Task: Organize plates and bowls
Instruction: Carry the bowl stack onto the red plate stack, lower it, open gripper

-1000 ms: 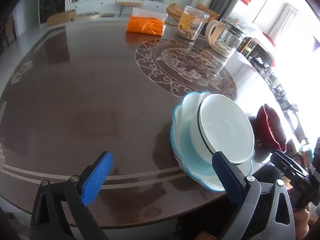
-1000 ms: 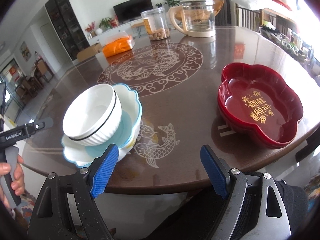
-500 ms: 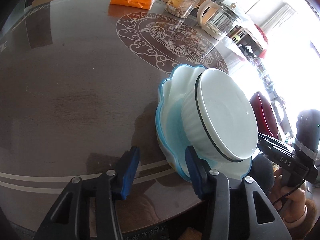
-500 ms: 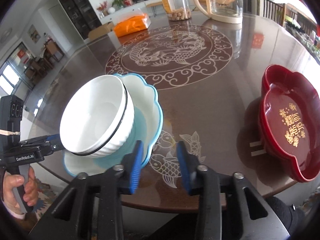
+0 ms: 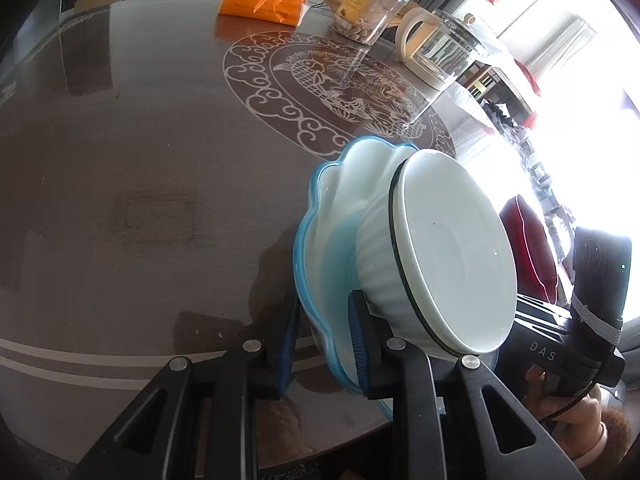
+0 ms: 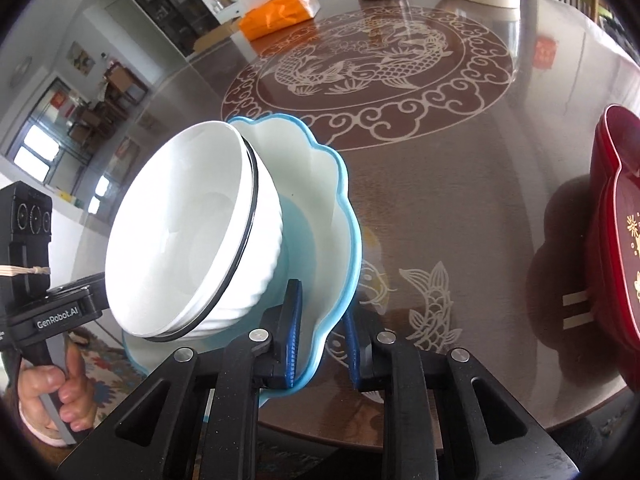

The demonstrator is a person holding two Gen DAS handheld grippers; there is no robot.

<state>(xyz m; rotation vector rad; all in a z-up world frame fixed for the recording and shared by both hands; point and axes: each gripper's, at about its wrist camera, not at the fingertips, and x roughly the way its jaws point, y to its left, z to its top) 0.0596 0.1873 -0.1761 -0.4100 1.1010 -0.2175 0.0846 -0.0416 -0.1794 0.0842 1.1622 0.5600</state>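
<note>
A blue-rimmed scalloped plate (image 5: 332,184) sits near the front edge of the brown table, with a white ribbed bowl (image 5: 452,248) leaning inside it. My left gripper (image 5: 322,344) is closing on the plate's near-left rim, one pad outside and one inside, both against the wall. In the right wrist view my right gripper (image 6: 322,336) is closing on the opposite rim of the same plate (image 6: 308,168), and its pads also press the wall. The bowl (image 6: 188,236) is tilted in the plate. A red lobed dish (image 6: 616,240) stands at the right.
A glass kettle (image 5: 436,52), a clear jar of nuts (image 5: 368,12) and an orange packet (image 5: 264,2) stand at the far side of the table (image 5: 140,160). A person's hand (image 6: 52,392) holds the left gripper's handle beyond the table edge.
Both grippers came forward and down from wide open and closed around the blue plate's rim from opposite sides. The plate and bowl now fill more of each view.
</note>
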